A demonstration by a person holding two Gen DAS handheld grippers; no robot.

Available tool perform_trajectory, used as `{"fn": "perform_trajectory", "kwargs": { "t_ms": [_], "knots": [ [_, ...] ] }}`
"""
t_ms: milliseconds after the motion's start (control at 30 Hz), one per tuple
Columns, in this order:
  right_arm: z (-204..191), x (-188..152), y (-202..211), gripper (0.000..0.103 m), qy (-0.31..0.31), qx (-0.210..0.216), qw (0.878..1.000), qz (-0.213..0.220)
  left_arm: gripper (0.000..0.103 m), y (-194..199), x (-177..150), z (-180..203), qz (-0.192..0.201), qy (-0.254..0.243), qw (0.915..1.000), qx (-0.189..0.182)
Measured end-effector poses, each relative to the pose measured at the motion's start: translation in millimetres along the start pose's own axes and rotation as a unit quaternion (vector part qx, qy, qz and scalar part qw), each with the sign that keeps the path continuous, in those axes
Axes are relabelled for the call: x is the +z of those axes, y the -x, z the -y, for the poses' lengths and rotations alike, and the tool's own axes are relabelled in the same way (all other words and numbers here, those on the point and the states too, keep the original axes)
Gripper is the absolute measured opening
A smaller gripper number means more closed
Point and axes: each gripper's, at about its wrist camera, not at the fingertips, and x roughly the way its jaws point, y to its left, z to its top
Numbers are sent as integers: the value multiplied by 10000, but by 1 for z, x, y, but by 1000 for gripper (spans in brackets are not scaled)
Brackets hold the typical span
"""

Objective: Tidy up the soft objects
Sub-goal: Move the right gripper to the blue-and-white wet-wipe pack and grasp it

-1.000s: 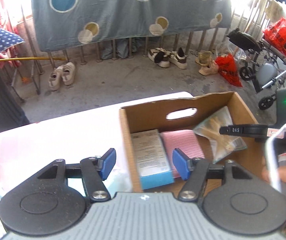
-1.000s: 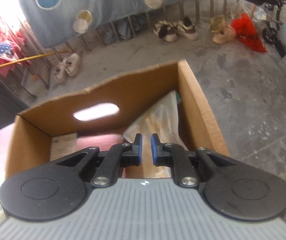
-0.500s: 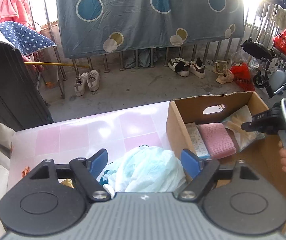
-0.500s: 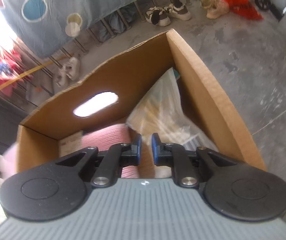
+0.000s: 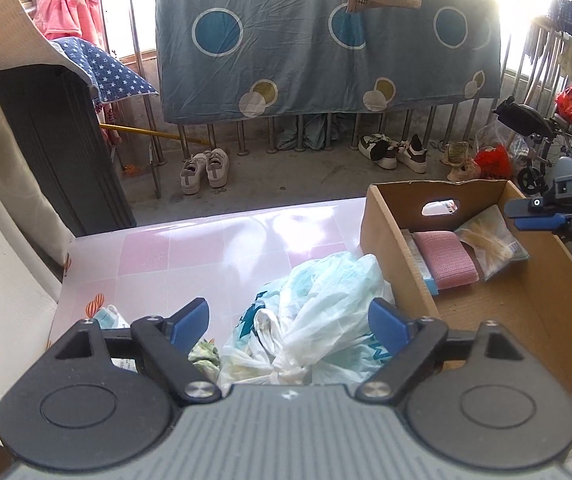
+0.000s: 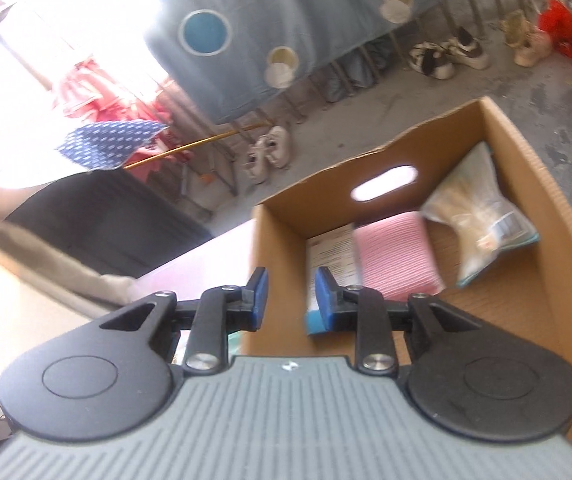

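Swung left, away from the cardboard box (image 5: 385,236) to the tied plastic bag (image 5: 325,312) on the counter (image 5: 190,248): left tool (image 5: 289,322) opening wide around it, untouched. Right tool (image 6: 290,295) lifted, opening empty, clear-wrapped packet (image 6: 473,216) left inside. Bag next.

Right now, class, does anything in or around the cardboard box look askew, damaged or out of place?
The clear packet leans tilted against the right wall of the cardboard box, while the pink cloth lies flat. The box's far rim looks ragged. The knotted plastic bag lies on the table outside the box.
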Motion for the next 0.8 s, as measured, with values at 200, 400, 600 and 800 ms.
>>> {"fn": "perform_trajectory", "kwargs": {
  "t_ms": [200, 400, 600, 800],
  "knots": [
    [-51, -42, 21, 38, 112, 599, 9981, -87, 91, 26, -39, -39, 81, 246, 9995, 186],
    [-89, -94, 9, 45, 2, 1196, 9918, -446, 91, 43, -93, -95, -13, 823, 9958, 396],
    [-118, -149, -26, 46, -253, 1633, 9819, -928, 91, 60, -142, -151, 41, 1399, 9881, 645],
    [-140, -189, -76, 47, -575, 1918, 9680, -1510, 87, 66, -159, -173, 196, 1523, 9856, 701]
  ]
}}
